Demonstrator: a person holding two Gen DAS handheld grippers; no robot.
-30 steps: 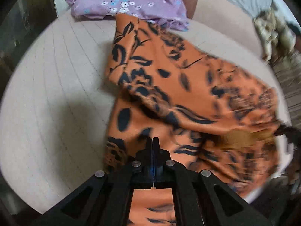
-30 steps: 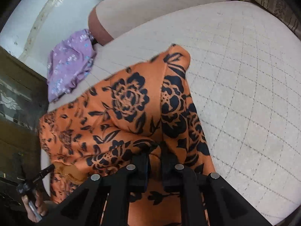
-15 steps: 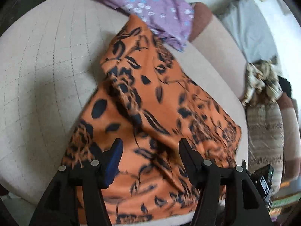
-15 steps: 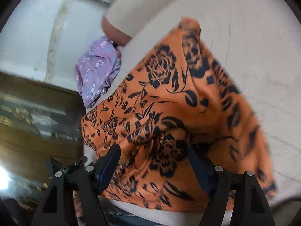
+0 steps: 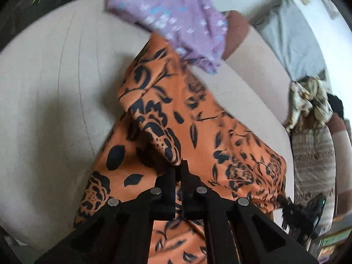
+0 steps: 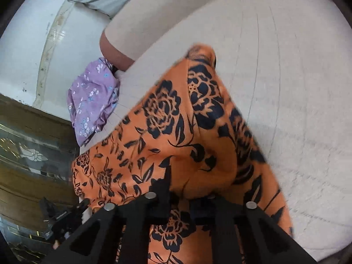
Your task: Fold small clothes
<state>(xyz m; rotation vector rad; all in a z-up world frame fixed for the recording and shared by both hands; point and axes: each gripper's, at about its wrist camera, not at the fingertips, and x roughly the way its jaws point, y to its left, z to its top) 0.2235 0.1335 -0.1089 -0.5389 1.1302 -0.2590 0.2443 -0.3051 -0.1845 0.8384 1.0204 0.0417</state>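
Orange floral garment [image 5: 198, 118] lies creased, pinched by both grippers.

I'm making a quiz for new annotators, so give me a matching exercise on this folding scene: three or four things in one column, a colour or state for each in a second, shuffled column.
Things:
1. orange garment
2. purple garment
3. left gripper
4. grey pillow

Descriptions:
A. shut on a fold of cloth
B. plain, lying behind the cushion
C. black flower print, spread across the cushion
D. small pale flowers, bunched at the far edge

Pairs: 1-C, 2-D, 3-A, 4-B
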